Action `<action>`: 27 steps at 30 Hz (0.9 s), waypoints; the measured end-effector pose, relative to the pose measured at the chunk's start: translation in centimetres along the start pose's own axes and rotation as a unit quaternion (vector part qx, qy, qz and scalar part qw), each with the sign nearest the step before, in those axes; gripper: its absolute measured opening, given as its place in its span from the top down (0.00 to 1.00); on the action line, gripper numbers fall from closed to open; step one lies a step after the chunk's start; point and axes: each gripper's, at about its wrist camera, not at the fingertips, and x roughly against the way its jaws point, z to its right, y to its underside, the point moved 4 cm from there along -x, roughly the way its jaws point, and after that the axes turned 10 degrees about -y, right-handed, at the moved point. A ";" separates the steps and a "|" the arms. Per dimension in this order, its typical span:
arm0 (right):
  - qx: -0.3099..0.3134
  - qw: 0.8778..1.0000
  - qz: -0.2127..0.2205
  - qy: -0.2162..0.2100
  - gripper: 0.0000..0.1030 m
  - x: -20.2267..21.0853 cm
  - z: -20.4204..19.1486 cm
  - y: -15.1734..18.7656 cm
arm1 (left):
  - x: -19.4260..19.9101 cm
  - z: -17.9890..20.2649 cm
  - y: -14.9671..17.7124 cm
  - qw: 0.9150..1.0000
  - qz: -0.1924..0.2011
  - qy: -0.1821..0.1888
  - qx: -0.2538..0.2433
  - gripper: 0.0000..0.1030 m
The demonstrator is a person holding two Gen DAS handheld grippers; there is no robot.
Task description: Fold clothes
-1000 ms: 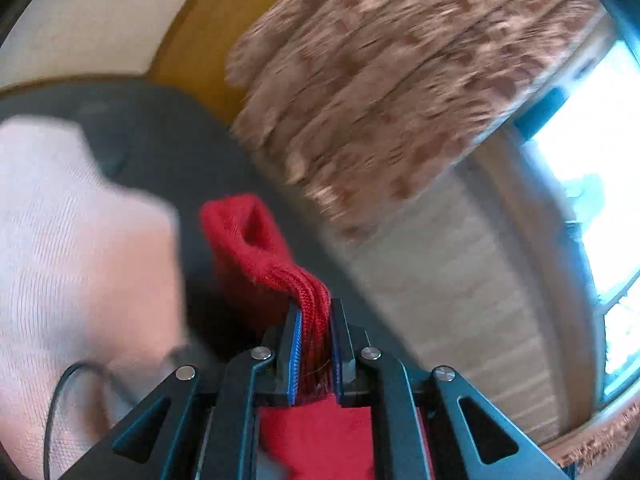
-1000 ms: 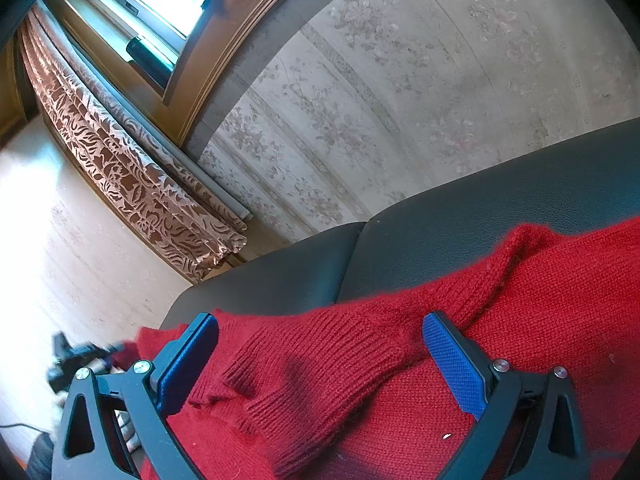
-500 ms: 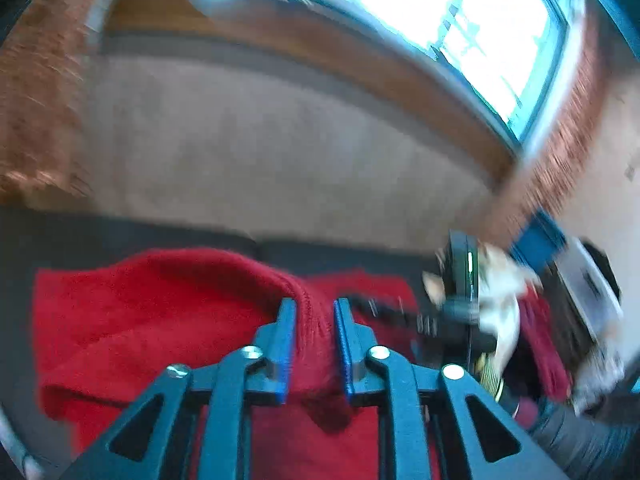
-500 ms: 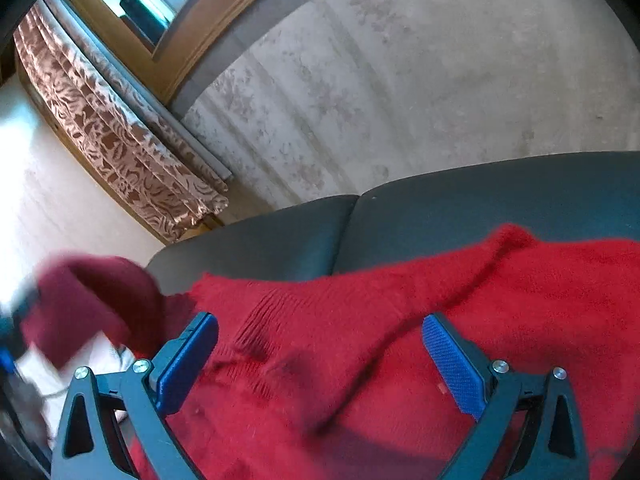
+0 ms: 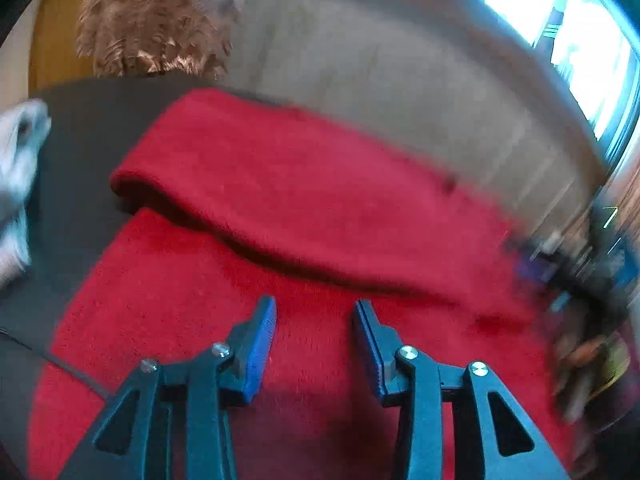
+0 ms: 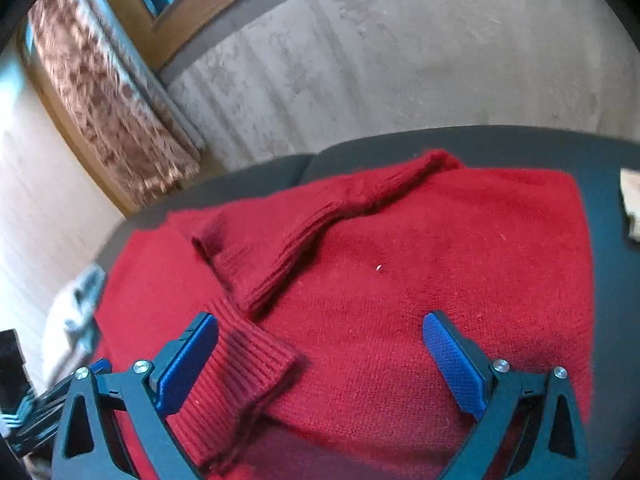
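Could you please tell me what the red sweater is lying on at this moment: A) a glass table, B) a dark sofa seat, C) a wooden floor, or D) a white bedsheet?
B: the red sweater is spread over the dark sofa seat, whose cushions show past its far edge below the wall.

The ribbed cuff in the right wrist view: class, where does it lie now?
The cuff lies low and left in the right wrist view, on the red sweater, just inside the right gripper's left pad.
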 end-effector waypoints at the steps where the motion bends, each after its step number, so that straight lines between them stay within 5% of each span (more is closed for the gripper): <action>1: -0.002 1.000 0.005 -0.004 0.05 0.4 -0.4 -0.1 | -0.1 -0.3 0.0 1.000 0.000 0.010 0.009 0.60; 3: -0.008 0.999 0.020 -0.029 0.15 1.4 -1.6 -0.1 | -0.1 0.0 0.1 1.000 0.003 0.005 0.002 0.60; 6: 0.009 0.998 0.015 -0.052 0.16 1.8 -3.8 0.6 | -0.2 0.3 0.1 1.000 0.007 -0.001 -0.006 0.60; 14: 0.055 0.998 -0.035 -0.017 0.20 -1.2 -6.5 2.7 | -0.7 -0.4 0.5 0.999 0.008 0.027 0.017 0.60; 18: 0.077 0.995 -0.055 0.033 0.82 -1.2 -6.8 2.6 | -0.5 -0.5 0.4 0.999 0.009 0.034 0.022 0.60; 27: 0.139 0.989 -0.033 0.034 0.87 1.4 -10.8 -0.7 | -0.2 -1.4 0.2 0.996 0.002 0.072 0.053 0.59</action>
